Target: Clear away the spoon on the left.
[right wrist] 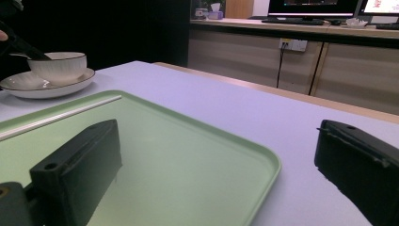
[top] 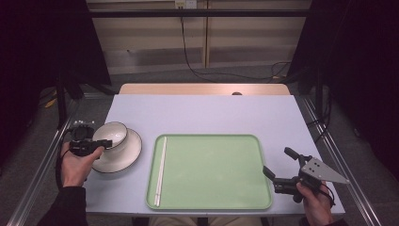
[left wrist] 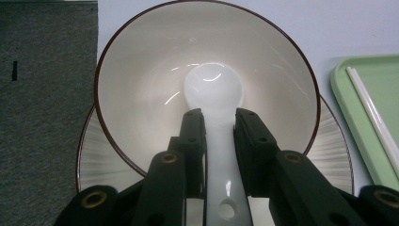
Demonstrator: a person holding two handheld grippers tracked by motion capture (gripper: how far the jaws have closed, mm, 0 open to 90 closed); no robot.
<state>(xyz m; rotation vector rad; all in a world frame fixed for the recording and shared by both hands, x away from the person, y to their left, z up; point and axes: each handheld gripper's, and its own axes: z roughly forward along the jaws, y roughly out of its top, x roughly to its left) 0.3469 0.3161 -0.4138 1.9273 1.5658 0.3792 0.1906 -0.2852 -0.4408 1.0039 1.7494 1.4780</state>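
Left gripper view, centre frame: left tool (left wrist: 215, 123) clamps white spoon (left wrist: 214, 92) handle inside bowl (left wrist: 141, 94), apparently lifting it toward lower-right tray (top: 211, 174); right tool (top: 282, 169) gapes empty.

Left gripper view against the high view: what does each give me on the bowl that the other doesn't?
The left gripper view shows a white spoon lying in the bowl, its handle between the left gripper jaws, pads against its sides.

The high view shows the whole layout: the right gripper open near the green tray's right edge, away from the bowl.

Both show the bowl sitting on the plate, and white chopsticks along the tray's left side.
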